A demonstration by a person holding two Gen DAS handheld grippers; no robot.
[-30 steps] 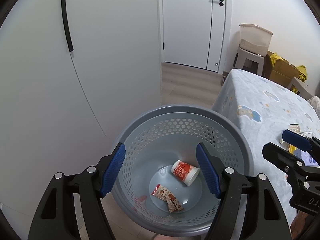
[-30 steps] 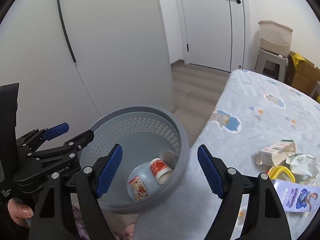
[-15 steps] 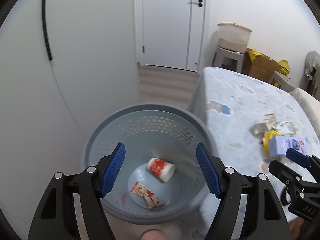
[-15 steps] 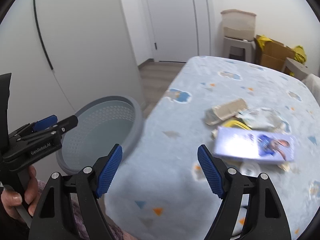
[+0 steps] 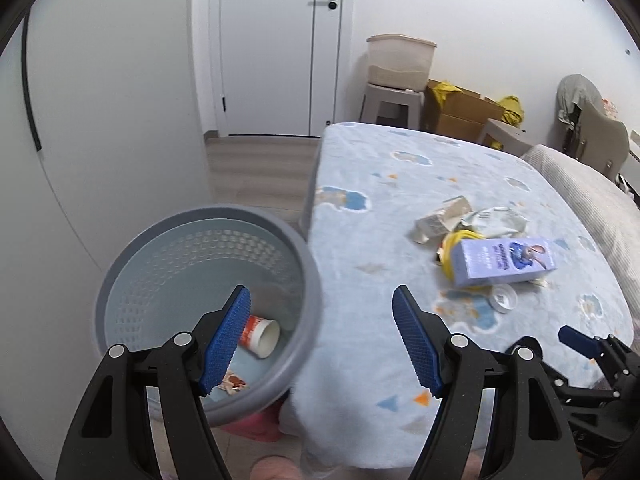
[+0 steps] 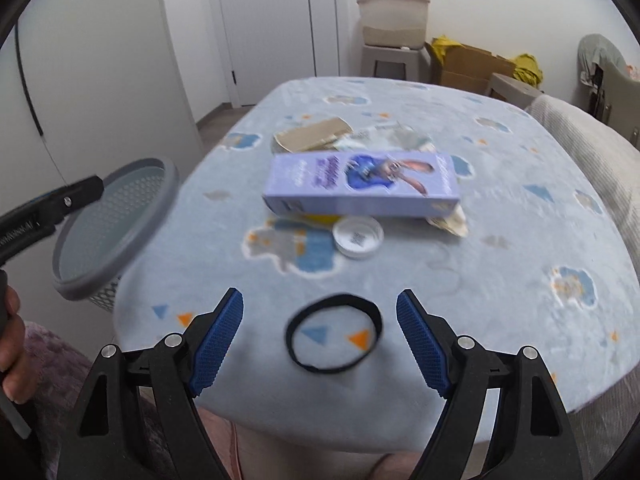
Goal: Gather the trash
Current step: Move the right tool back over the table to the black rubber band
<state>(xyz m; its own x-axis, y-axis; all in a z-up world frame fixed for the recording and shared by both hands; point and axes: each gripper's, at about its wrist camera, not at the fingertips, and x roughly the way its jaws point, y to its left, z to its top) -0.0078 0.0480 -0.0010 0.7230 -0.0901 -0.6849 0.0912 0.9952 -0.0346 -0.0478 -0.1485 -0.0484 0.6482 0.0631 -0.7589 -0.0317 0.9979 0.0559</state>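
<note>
A grey perforated bin (image 5: pixel 120 280) (image 6: pixel 116 236) stands on the floor at the table's left edge; a red-and-white cup (image 5: pixel 260 332) and a snack wrapper (image 5: pixel 234 382) lie in it. My left gripper (image 5: pixel 322 308) is open and empty, straddling the bin's rim and the table edge. On the light-blue tablecloth (image 6: pixel 500 280) lie a purple carton (image 6: pixel 360 184) (image 5: pixel 506 260), a white lid (image 6: pixel 358 237) (image 5: pixel 503 298), a flattened beige carton (image 6: pixel 312 138) (image 5: pixel 440 218), crumpled wrappers (image 5: pixel 494 218) and a black ring (image 6: pixel 334 334). My right gripper (image 6: pixel 320 316) is open and empty above the black ring.
A white door and wardrobe wall (image 5: pixel 100 120) stand behind the bin. A stool with a storage box (image 5: pixel 400 64), cardboard boxes (image 5: pixel 460 112) and a chair (image 5: pixel 600 136) stand beyond the table. A hand (image 6: pixel 12 344) holds the left gripper's handle. A grey blanket (image 6: pixel 592 148) lies at the right.
Both views have swung right from the bin toward the table. The right gripper now hovers over the table's near edge and the black ring; the trash pile has come much closer.
</note>
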